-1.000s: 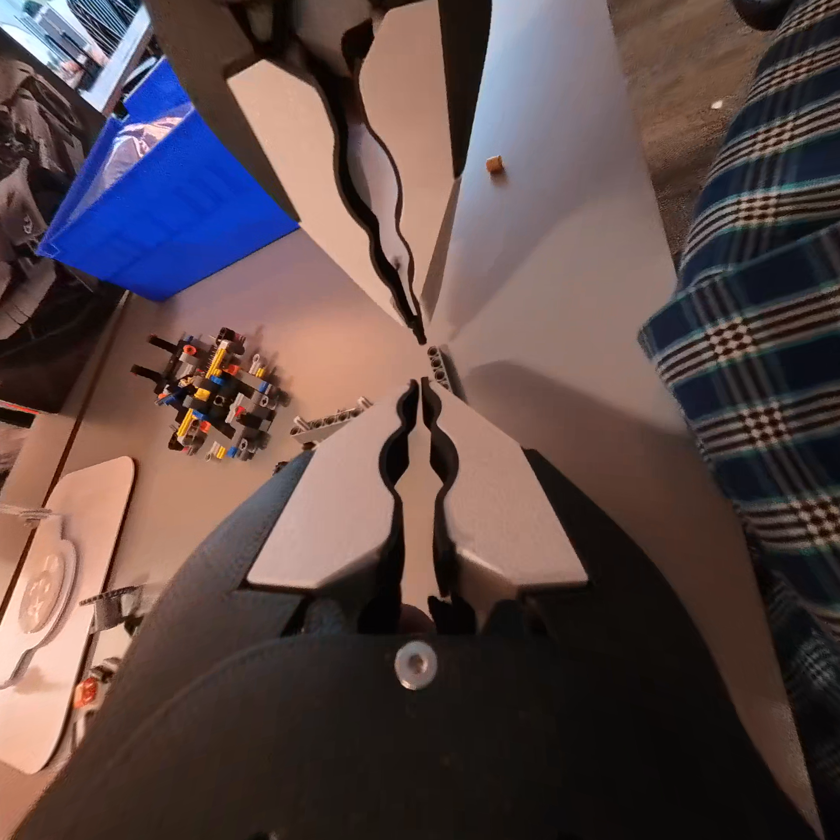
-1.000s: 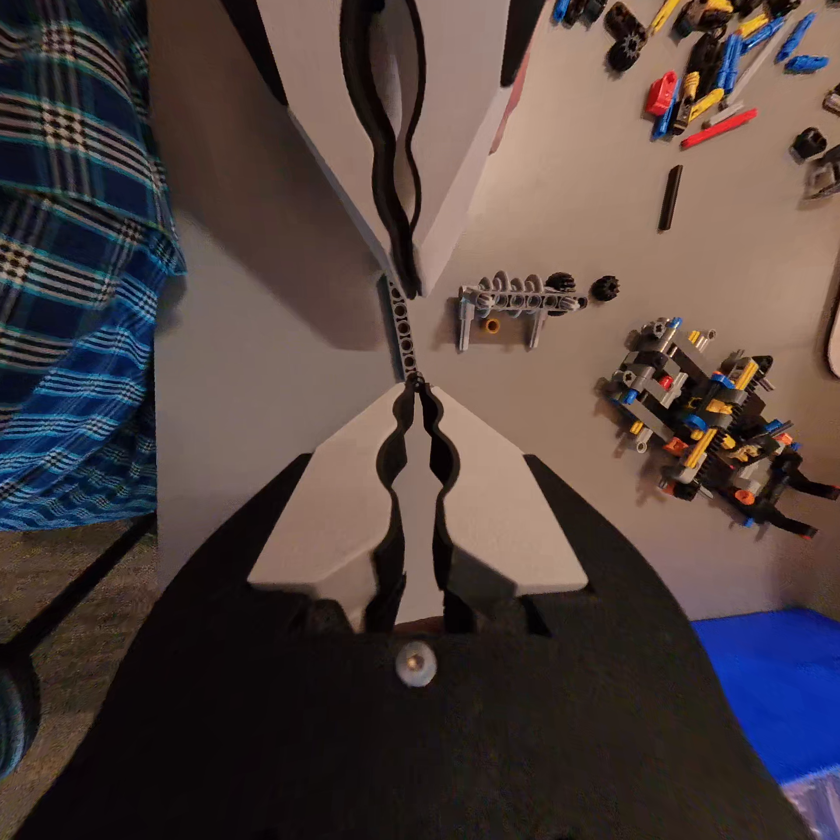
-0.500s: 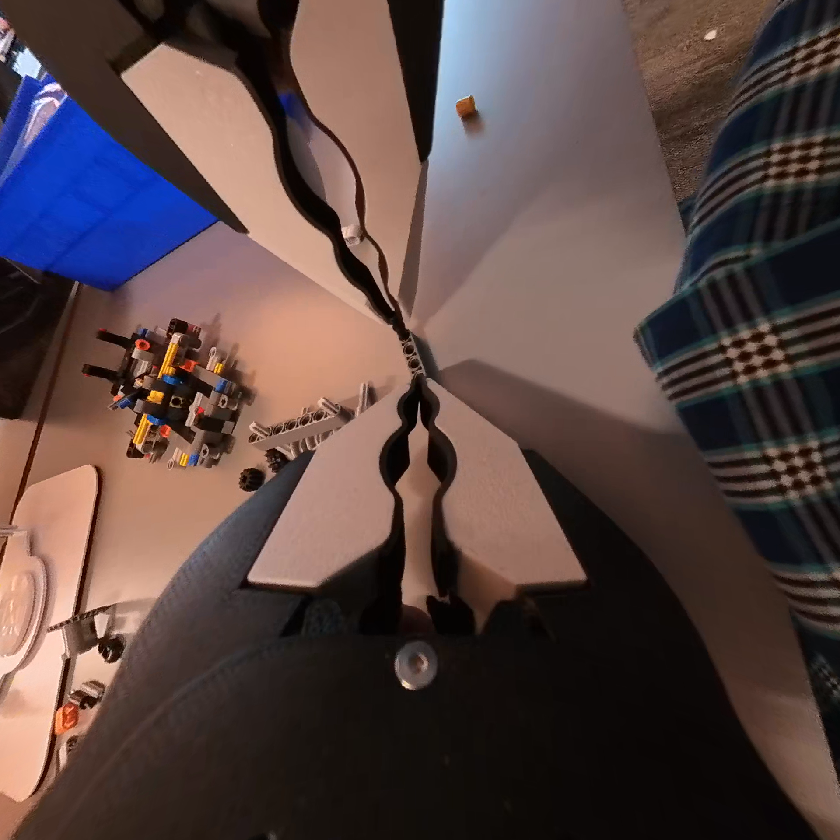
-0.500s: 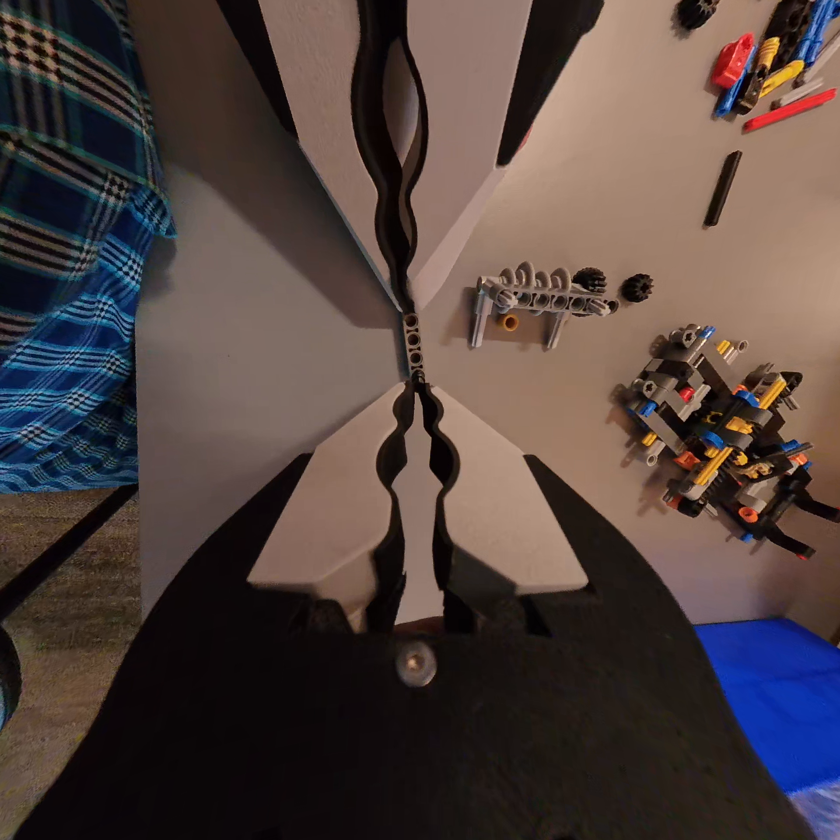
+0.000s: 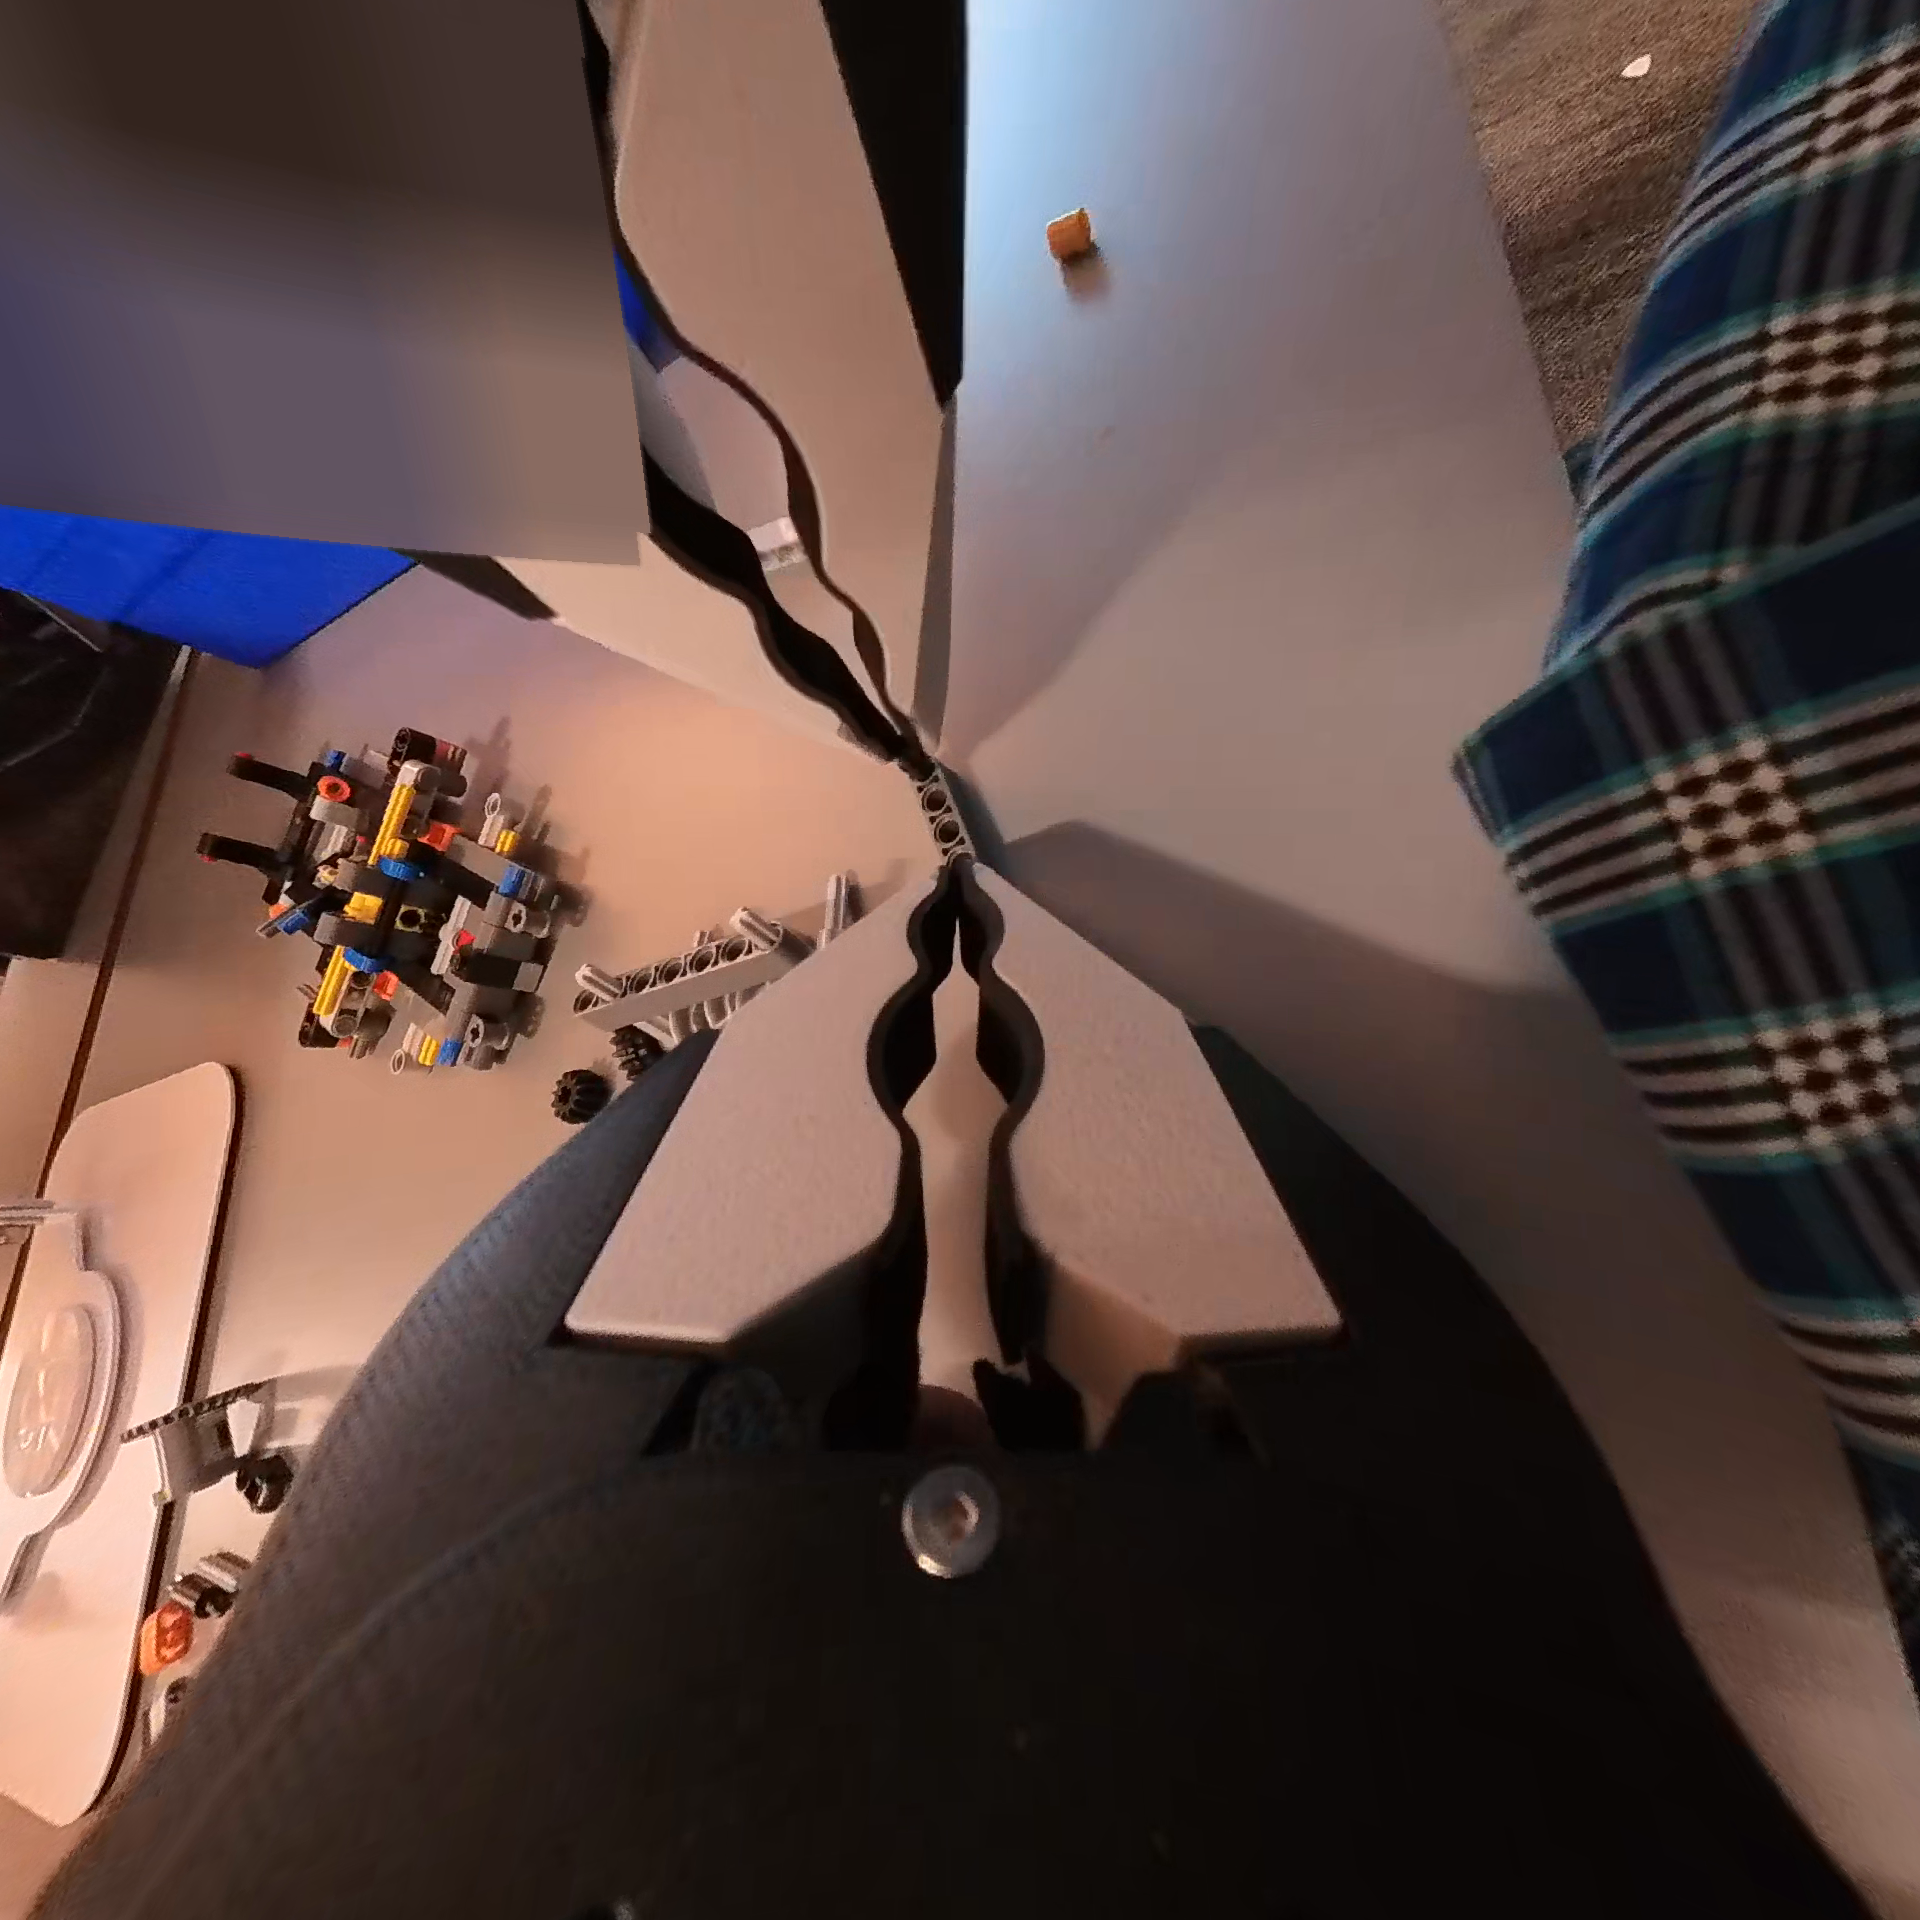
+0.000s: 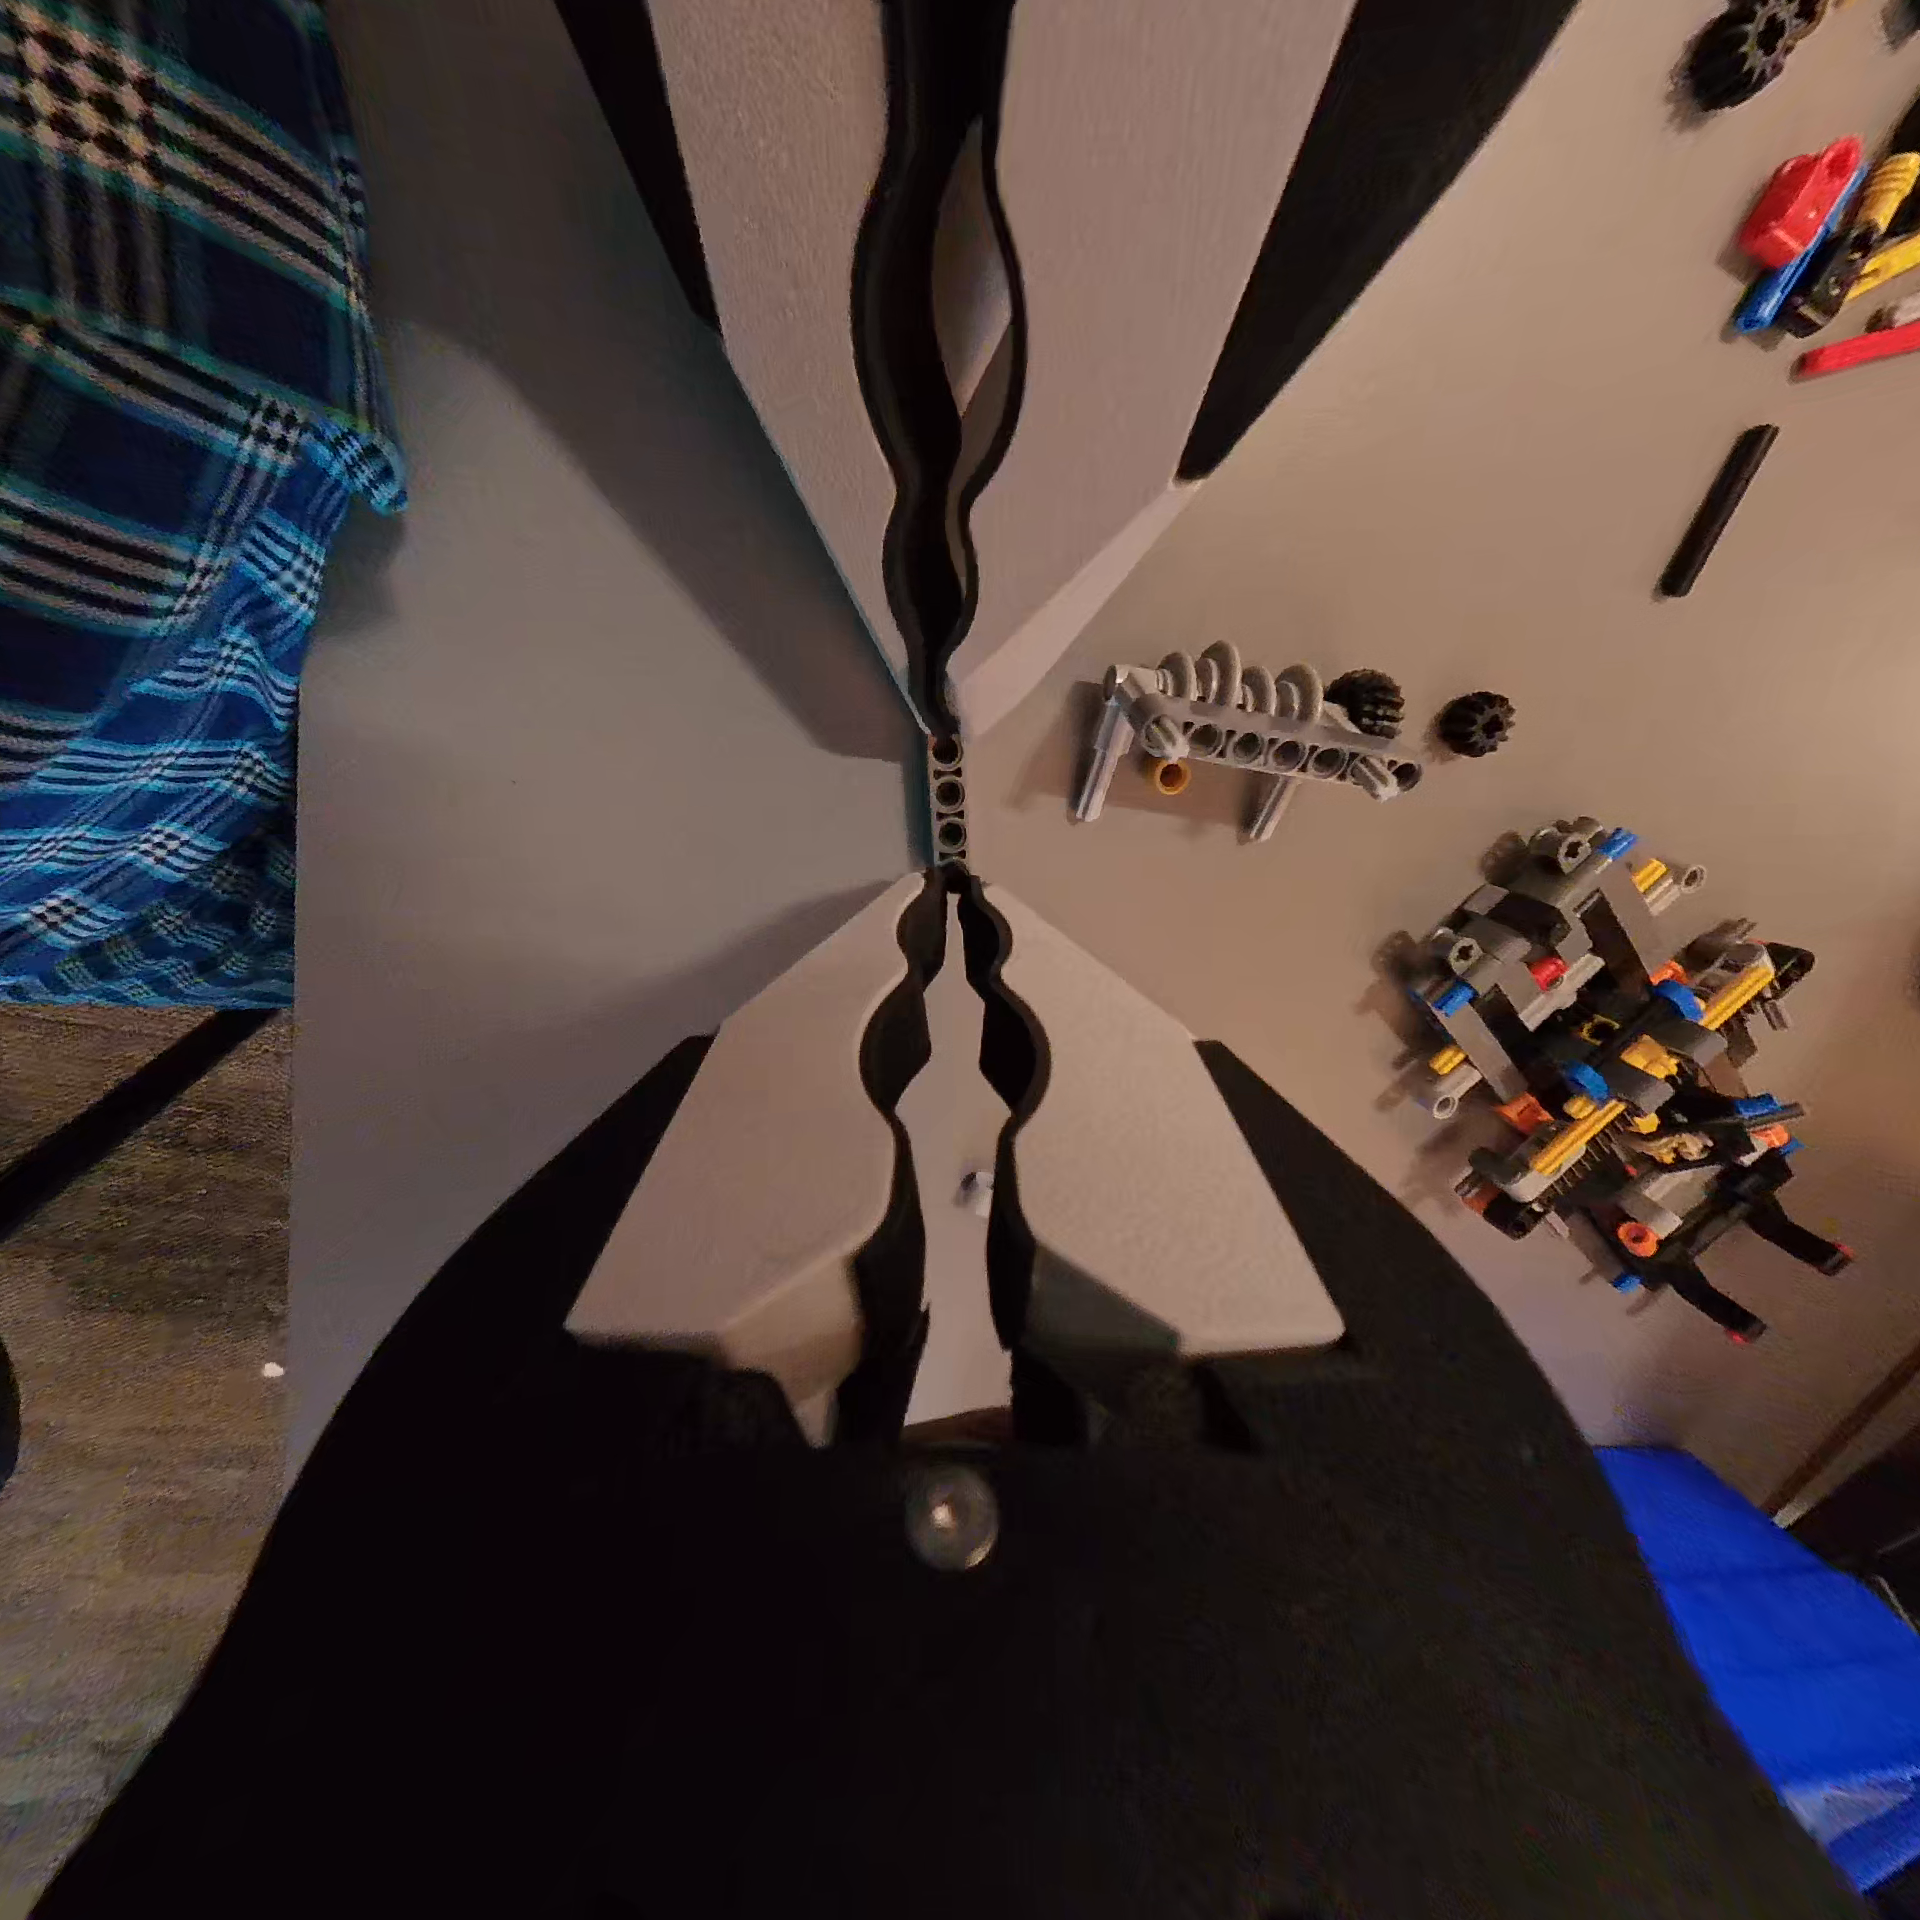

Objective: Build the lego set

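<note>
Holding a thin grey beam (image 5: 943,821) between both tools is what the left wrist view shows: the left gripper (image 5: 951,883) is clenched on the near end, its jaws pressed together with only the beam between the tips. The right gripper (image 5: 902,743) is seen opposite, clamped on the far end. The beam is held in the air above the worktop (image 5: 1195,520). A multicoloured assembly (image 5: 395,904) and a grey sub-build (image 5: 696,971) are laid on the worktop to the left, well apart from the beam, with two black gears (image 5: 603,1070) just beside the sub-build. A small tan piece (image 5: 1070,231) is seen alone farther off. A large blurred patch covers the upper left; a blue bin (image 5: 197,603) is cut off beneath it.

In the right wrist view the right gripper (image 6: 948,881) is closed on the lower end of the beam (image 6: 948,795), and the left gripper (image 6: 940,727) is shut on the upper end. Only a few holes are exposed between the tips; the full length is hidden inside the jaws. The sub-build (image 6: 1257,743) and the assembly (image 6: 1621,1070) are seen to the right, loose parts (image 6: 1839,249) are cropped at the top edge.

The beam is judged light, stiff and smooth, likely to twist or slip if pinched at the very tip. A hold on the flat sides, a hole or two in from the end, is judged safer. The person's plaid clothing (image 6: 156,582) is cut off at the left.
</note>
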Demonstrator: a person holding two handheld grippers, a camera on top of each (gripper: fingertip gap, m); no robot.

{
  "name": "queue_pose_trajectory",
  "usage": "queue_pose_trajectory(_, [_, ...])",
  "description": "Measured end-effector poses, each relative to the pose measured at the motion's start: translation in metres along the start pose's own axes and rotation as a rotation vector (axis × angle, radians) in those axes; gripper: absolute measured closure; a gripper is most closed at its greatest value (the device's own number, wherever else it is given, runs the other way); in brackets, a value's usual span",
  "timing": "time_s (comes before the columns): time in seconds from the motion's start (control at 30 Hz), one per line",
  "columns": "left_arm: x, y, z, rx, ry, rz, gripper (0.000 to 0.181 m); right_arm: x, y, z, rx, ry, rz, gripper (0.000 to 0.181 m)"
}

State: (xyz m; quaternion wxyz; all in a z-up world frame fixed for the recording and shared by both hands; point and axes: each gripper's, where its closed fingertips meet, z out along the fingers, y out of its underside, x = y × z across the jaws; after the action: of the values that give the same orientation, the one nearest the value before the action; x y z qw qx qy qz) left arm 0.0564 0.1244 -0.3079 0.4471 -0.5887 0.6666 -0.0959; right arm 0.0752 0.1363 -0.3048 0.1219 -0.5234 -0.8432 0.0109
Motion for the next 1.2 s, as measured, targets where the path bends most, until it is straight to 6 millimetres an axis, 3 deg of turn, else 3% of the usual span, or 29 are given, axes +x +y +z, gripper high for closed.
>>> queue_pose_trajectory(0.37, [0.000, 0.000, 0.001, 0.000, 0.002, -0.002, 0.181, 0.001, 0.002, 0.002, 0.138, -0.072, 0.126, 0.181])
queue_pose_trajectory(0.9, [-0.001, 0.000, 0.001, -0.001, -0.001, -0.006, 0.181, 0.003, 0.002, 0.005, 0.156, -0.070, 0.161, 0.177])
queue_pose_trajectory(1.03, [-0.002, 0.001, 0.001, -0.012, 0.001, -0.032, 0.181, 0.015, -0.001, -0.021, 0.246, -0.025, 0.226, 0.167])
queue_pose_trajectory(1.2, [-0.004, 0.002, -0.001, -0.049, -0.039, -0.053, 0.181, 0.050, 0.004, -0.040, 0.320, 0.086, 0.321, 0.165])
